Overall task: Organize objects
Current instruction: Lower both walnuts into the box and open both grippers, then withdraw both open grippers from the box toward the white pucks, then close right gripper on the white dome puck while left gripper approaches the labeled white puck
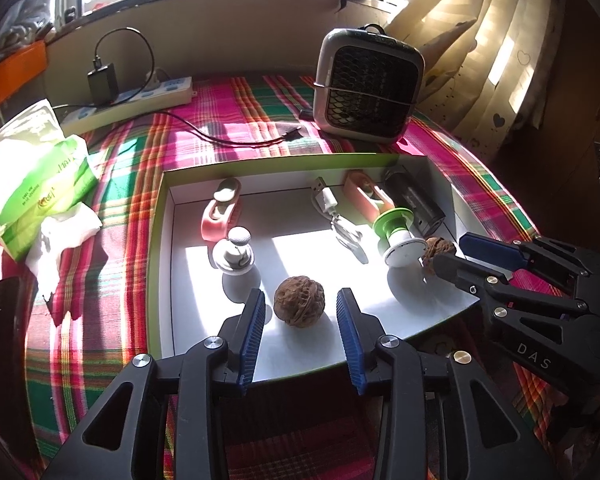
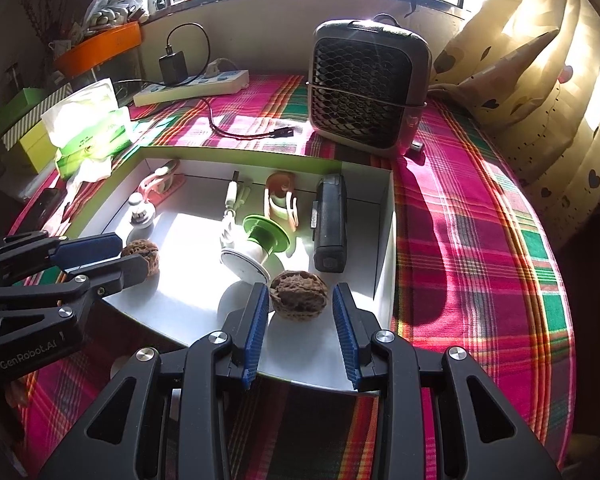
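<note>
A white box with a green rim (image 1: 280,162) lies on the plaid cloth. One walnut (image 1: 299,300) rests on its floor between the blue pads of my left gripper (image 1: 302,314), with a gap showing on each side, so that gripper is open. A second walnut (image 2: 299,296) sits at the box's near right, and my right gripper (image 2: 298,306) is shut on it at the fingertips. In the left wrist view the right gripper (image 1: 449,252) comes in from the right with its walnut (image 1: 440,249). The right wrist view shows the left gripper (image 2: 131,257) at the left.
The box also holds two pink clips (image 1: 219,216), a white USB cable (image 1: 332,212), a green and white spool (image 1: 396,232), a black device (image 1: 414,200) and a white knob (image 1: 236,254). Behind the box stand a grey fan (image 1: 366,88), a power strip (image 1: 140,98) and a tissue pack (image 1: 36,168).
</note>
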The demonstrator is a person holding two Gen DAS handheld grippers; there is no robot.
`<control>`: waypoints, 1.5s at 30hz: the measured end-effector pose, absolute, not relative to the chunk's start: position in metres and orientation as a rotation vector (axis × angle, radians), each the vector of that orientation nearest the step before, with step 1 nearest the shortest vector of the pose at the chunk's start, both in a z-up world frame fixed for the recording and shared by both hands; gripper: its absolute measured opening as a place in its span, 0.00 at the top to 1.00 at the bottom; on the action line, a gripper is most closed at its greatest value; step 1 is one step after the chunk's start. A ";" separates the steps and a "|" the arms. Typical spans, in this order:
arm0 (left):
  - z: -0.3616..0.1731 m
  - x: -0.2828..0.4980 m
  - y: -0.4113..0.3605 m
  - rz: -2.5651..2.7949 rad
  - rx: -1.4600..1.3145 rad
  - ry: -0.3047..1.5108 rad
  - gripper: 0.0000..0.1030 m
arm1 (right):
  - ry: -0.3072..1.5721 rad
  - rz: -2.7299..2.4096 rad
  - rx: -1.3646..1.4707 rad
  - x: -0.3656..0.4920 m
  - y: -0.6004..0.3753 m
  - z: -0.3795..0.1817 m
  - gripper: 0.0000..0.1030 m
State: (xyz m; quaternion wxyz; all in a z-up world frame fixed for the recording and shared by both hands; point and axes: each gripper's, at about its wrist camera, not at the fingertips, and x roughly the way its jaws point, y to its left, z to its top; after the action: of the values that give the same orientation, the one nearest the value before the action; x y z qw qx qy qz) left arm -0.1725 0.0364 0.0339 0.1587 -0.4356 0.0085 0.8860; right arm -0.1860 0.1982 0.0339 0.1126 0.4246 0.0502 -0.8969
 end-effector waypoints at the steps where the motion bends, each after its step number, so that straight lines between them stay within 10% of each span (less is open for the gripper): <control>1: 0.035 -0.171 0.036 2.537 -1.239 0.025 0.66 | 0.143 -2.635 1.240 -0.185 0.198 0.035 0.66; 45: 0.033 -0.100 0.007 2.554 -1.201 -0.064 0.66 | 0.116 -2.600 1.172 -0.118 0.178 0.029 0.57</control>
State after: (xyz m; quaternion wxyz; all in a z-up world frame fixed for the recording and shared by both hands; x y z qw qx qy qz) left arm -0.1001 0.0075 0.0332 0.1585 -0.4201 -0.0225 0.8932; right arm -0.1182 0.1779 0.0292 0.1430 0.4065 0.0402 -0.9015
